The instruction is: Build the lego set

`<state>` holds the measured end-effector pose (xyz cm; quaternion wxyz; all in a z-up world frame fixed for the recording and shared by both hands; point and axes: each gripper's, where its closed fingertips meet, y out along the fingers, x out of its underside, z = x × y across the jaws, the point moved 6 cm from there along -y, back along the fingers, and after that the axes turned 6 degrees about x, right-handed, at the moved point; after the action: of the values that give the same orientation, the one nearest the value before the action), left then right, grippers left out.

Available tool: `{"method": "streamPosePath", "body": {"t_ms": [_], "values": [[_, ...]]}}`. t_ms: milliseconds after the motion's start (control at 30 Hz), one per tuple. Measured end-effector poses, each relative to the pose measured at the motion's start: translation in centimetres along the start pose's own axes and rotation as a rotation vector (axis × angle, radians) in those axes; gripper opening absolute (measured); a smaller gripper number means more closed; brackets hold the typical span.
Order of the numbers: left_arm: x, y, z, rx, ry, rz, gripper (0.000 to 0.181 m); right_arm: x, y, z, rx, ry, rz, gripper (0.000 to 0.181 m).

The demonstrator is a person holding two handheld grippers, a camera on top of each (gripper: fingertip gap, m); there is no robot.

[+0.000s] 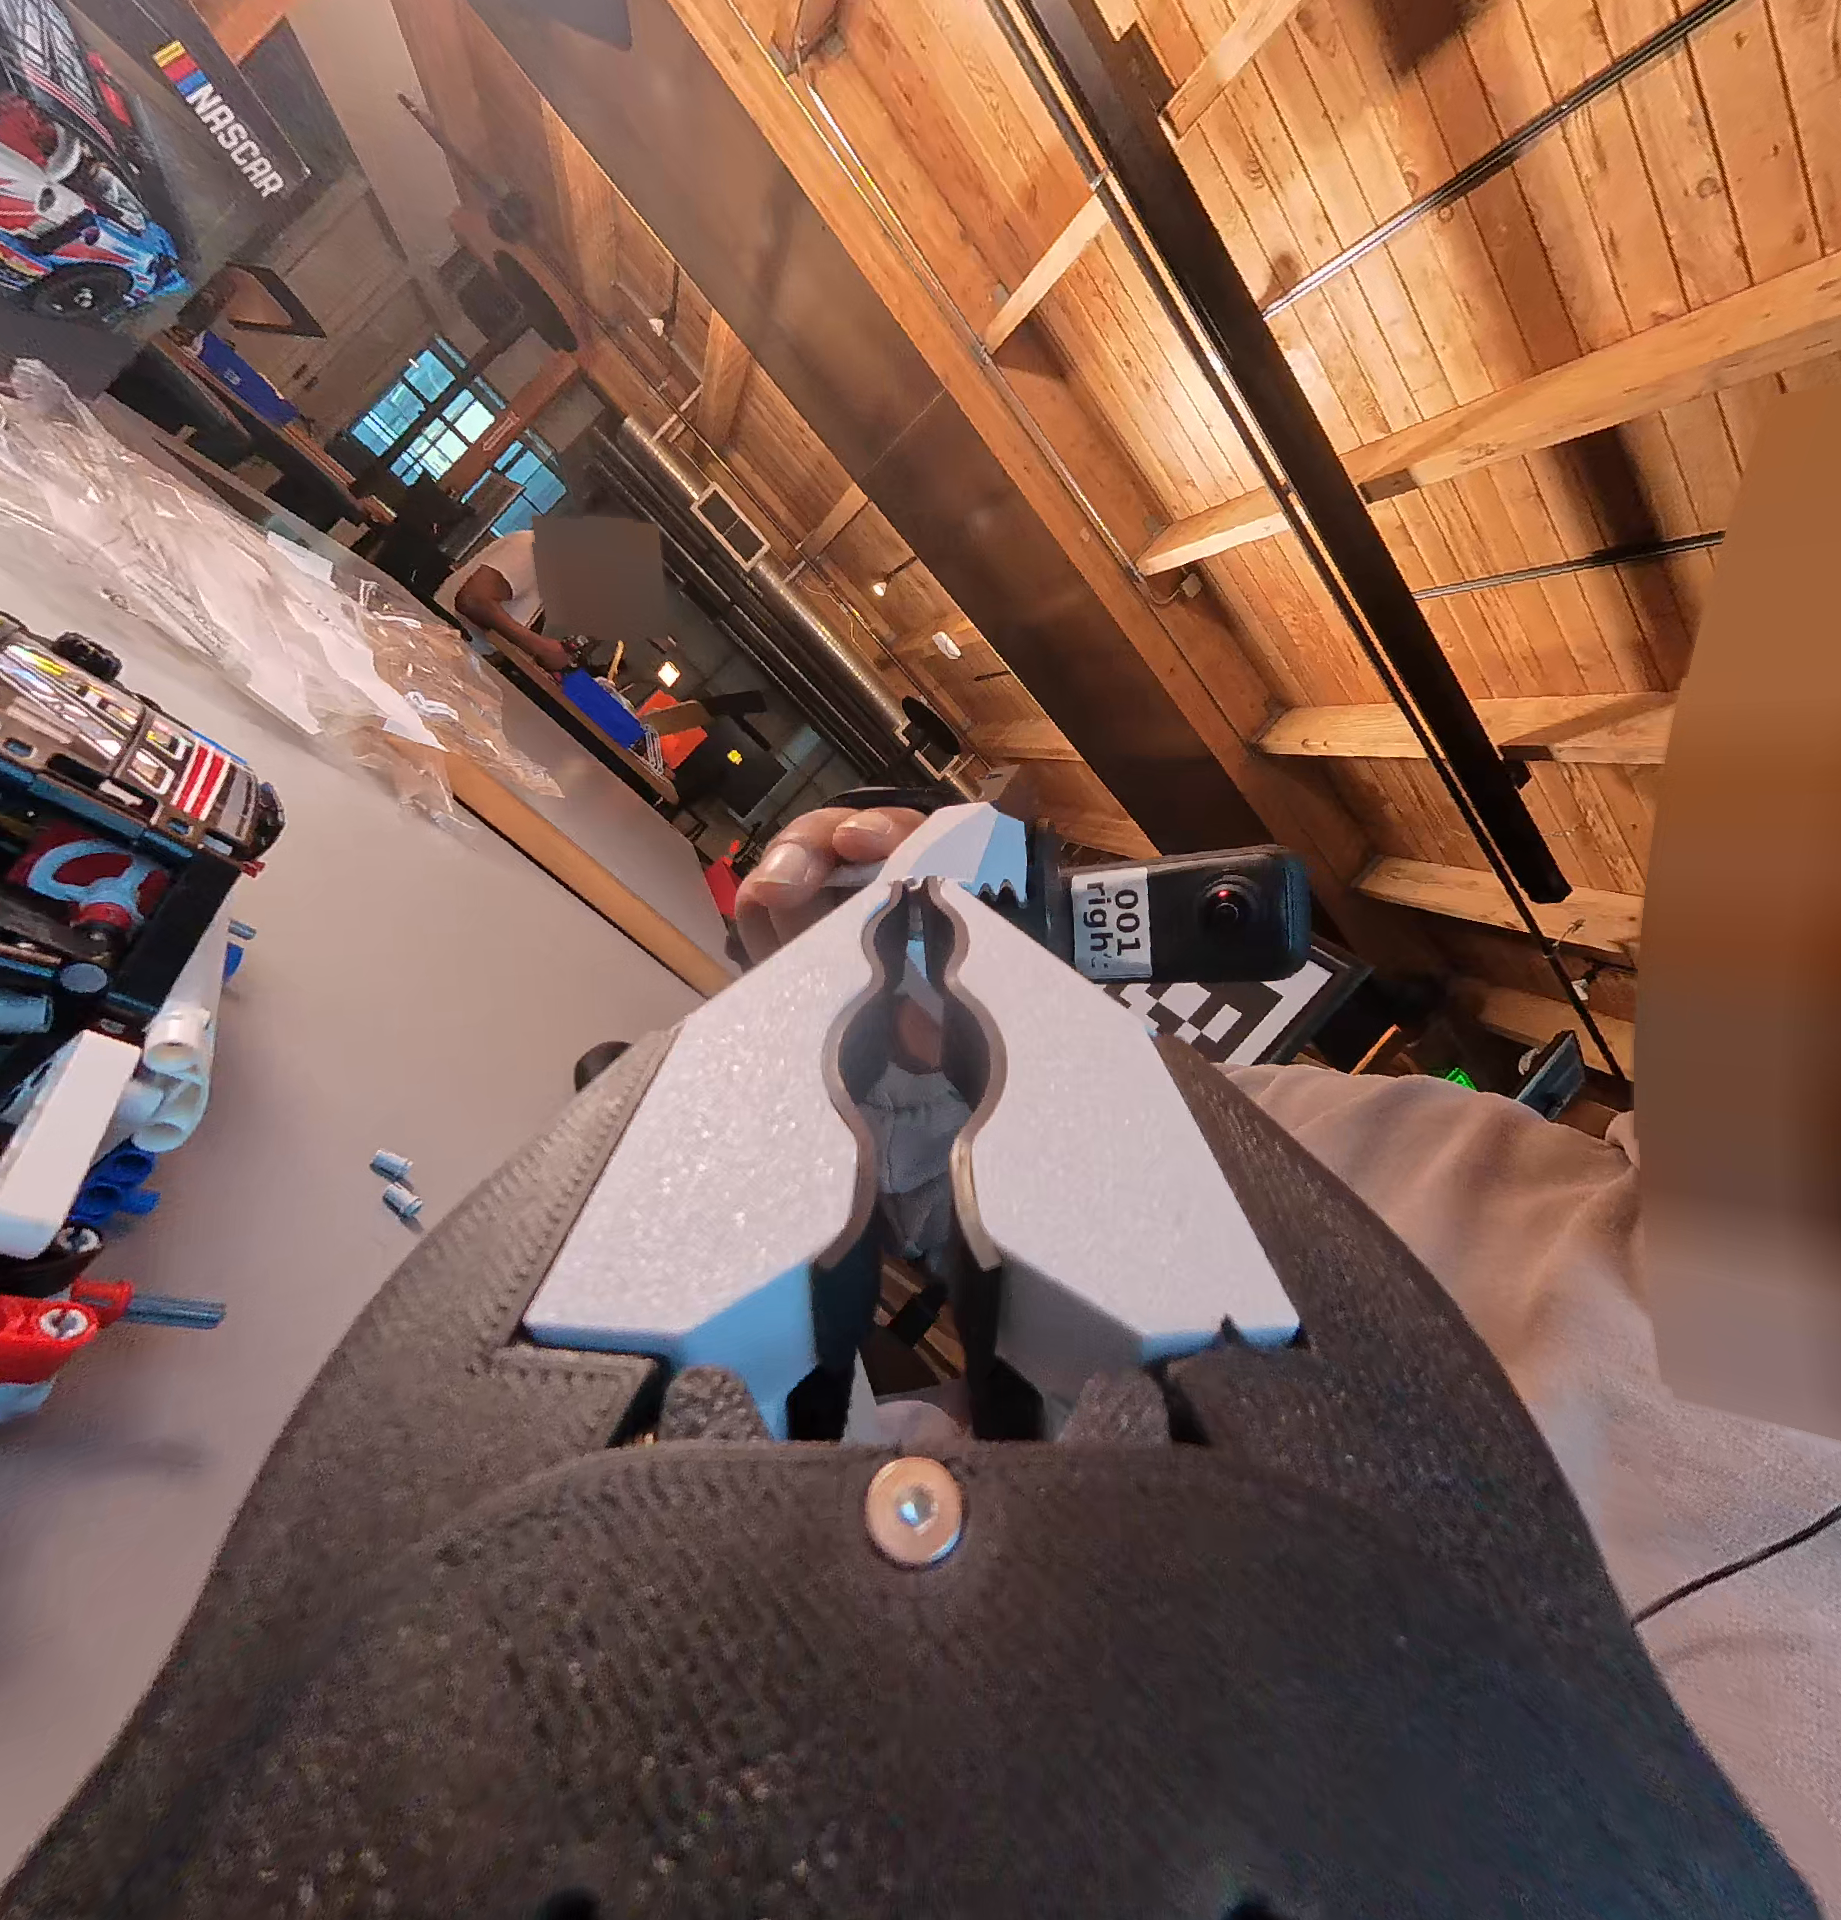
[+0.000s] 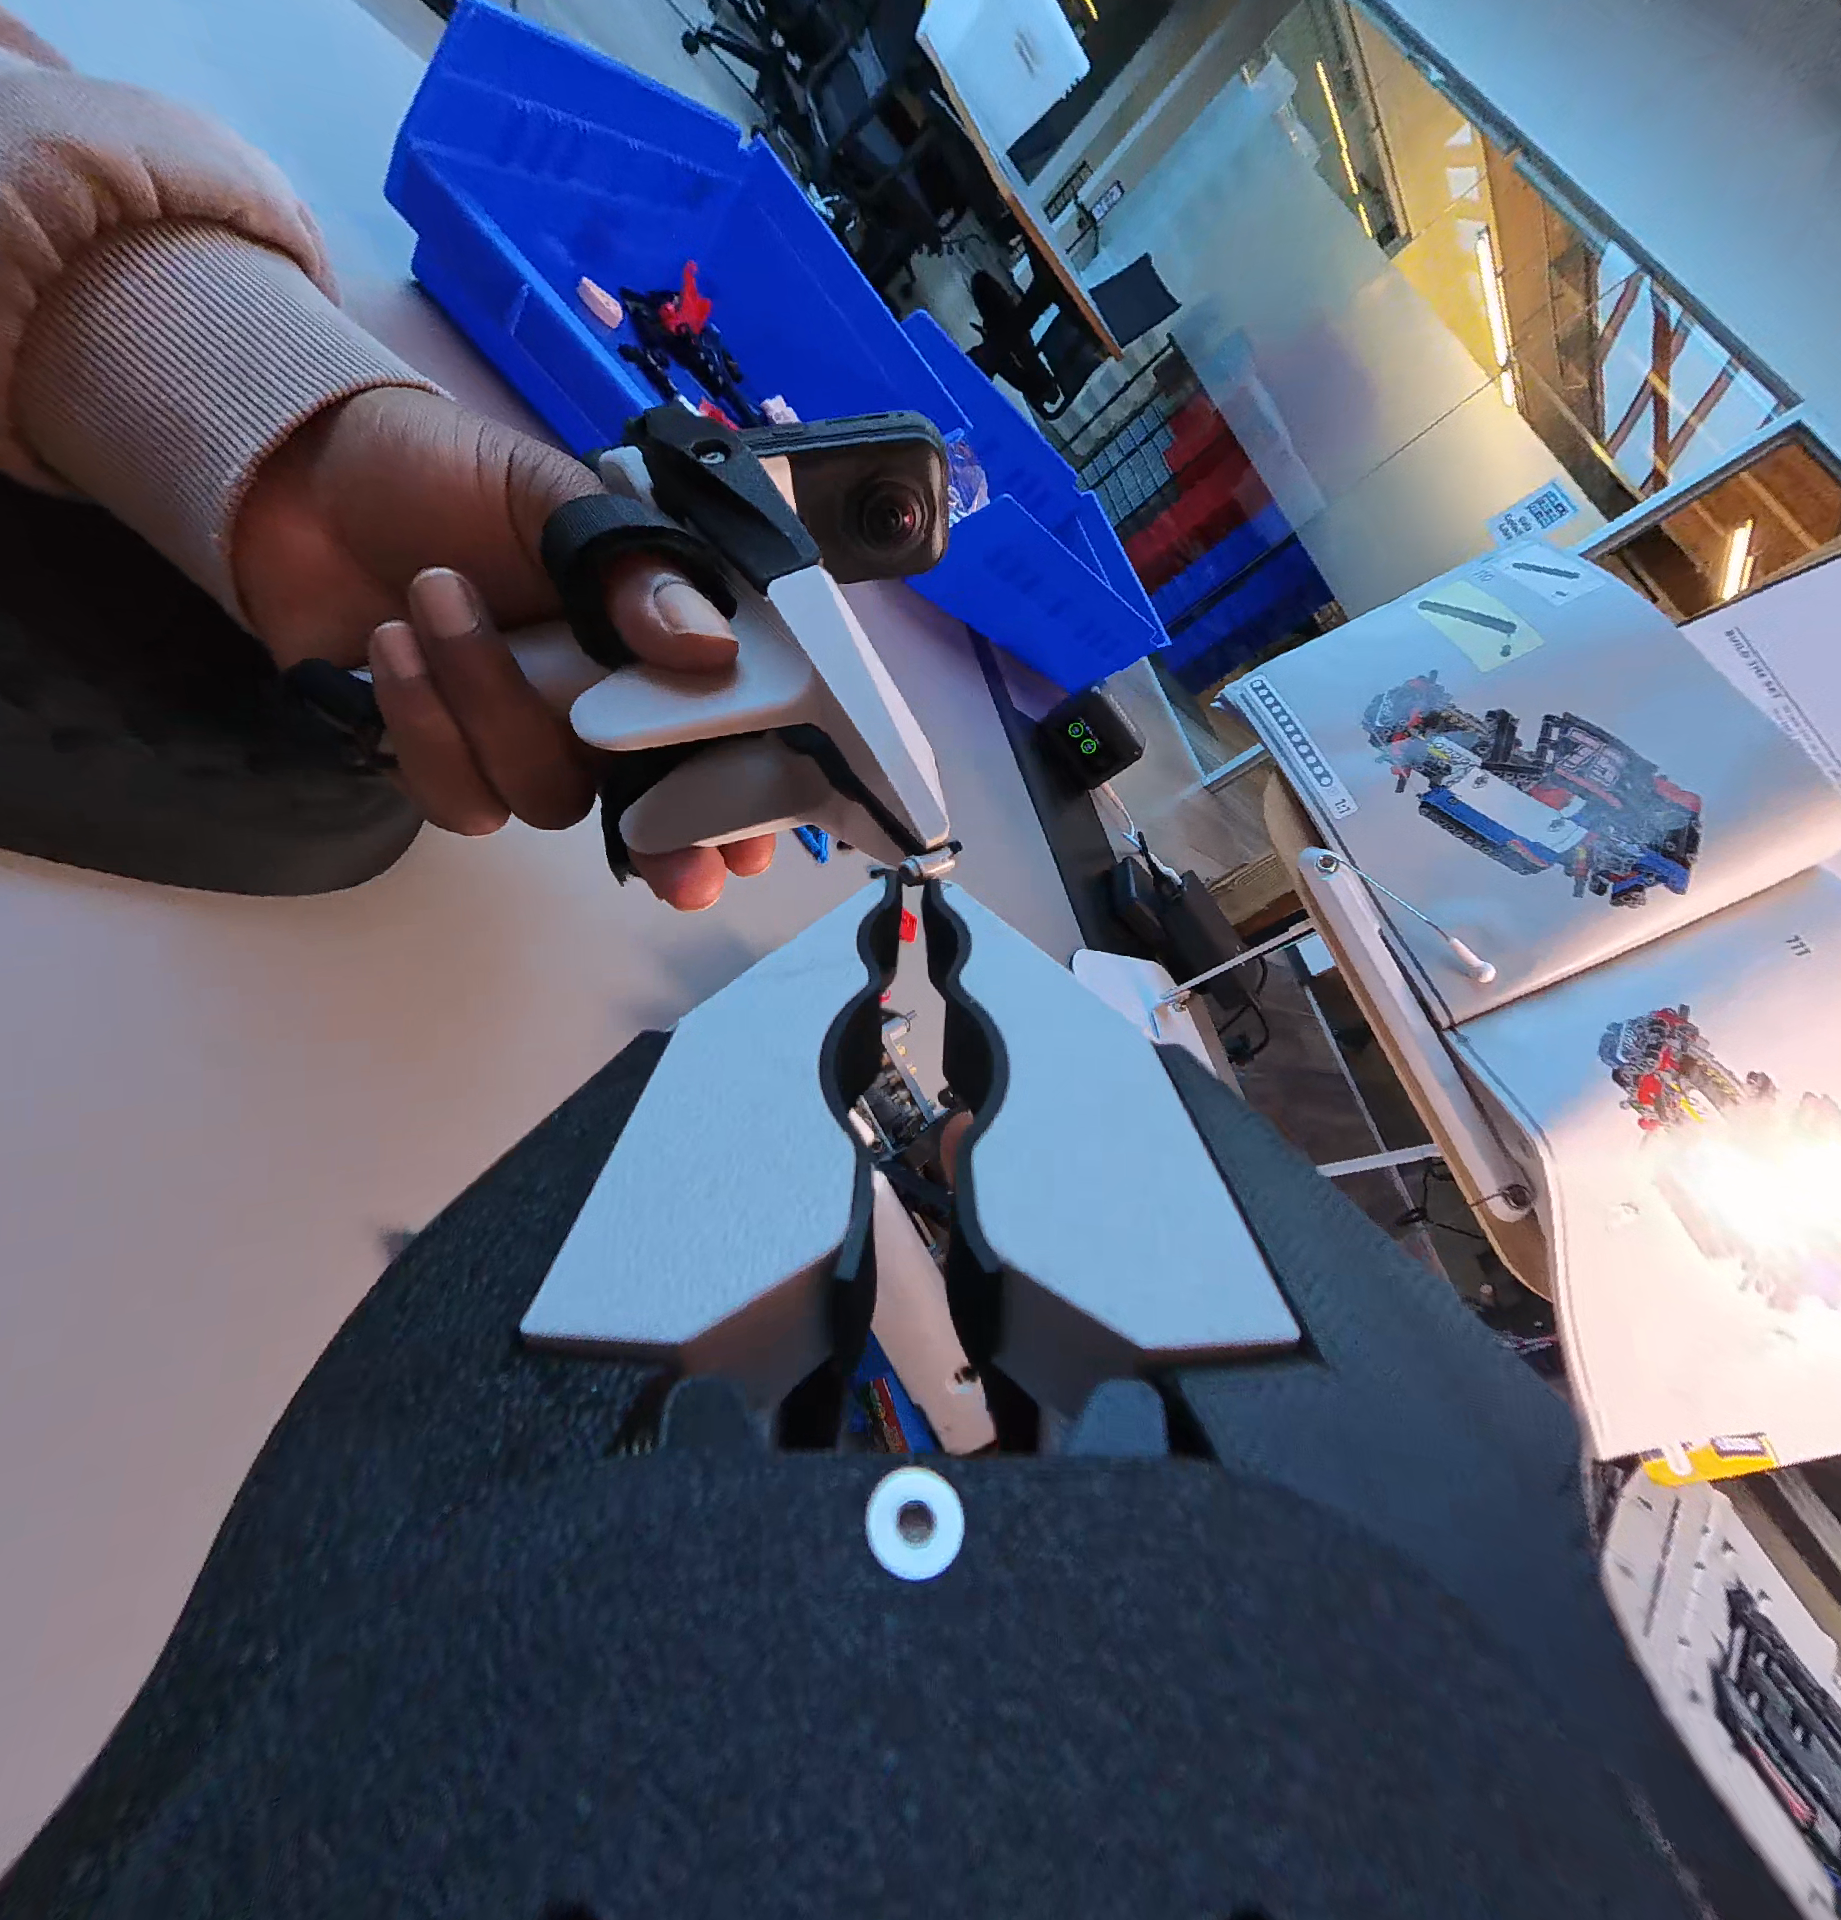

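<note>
seemingly mid-air at frame centre, the clenched right gripper [image 2: 903, 902] and left gripper [image 2: 921, 850] both pinch a small grey pin [image 2: 924, 864], which next needs aligned pushing into its mating part.

Left gripper [image 1: 917, 889] and right gripper [image 2: 900, 885] raised, tips meeting, fingers [image 2: 874, 935] nearly closed.

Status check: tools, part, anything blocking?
Left tool shut on small grey cylindrical peg. Right tool nearly shut, at peg. Nothing blocking.
</note>
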<state>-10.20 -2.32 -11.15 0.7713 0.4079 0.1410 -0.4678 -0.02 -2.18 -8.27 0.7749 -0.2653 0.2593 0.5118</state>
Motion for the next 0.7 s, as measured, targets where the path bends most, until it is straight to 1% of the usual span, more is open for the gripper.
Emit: {"method": "streamPosePath", "body": {"t_ms": [133,300,467,700], "values": [[-0.28,-0.37,-0.12,-0.008,0.001,0.034,0.000,-0.10,0.32,-0.28,0.046,0.054,0.023,0.010],[-0.46,-0.50,0.07,0.005,-0.001,0.055,0.000,-0.34,0.66,-0.12,0.099,0.062,0.041,0.005],[-0.59,-0.55,0.26,0.016,0.001,0.066,0.000,-0.53,0.63,0.13,0.080,0.050,0.045,0.004],[-0.28,-0.34,0.47,0.037,0.008,0.037,0.000,-0.71,-0.16,0.61,-0.034,0.053,0.072,0.003]]}}
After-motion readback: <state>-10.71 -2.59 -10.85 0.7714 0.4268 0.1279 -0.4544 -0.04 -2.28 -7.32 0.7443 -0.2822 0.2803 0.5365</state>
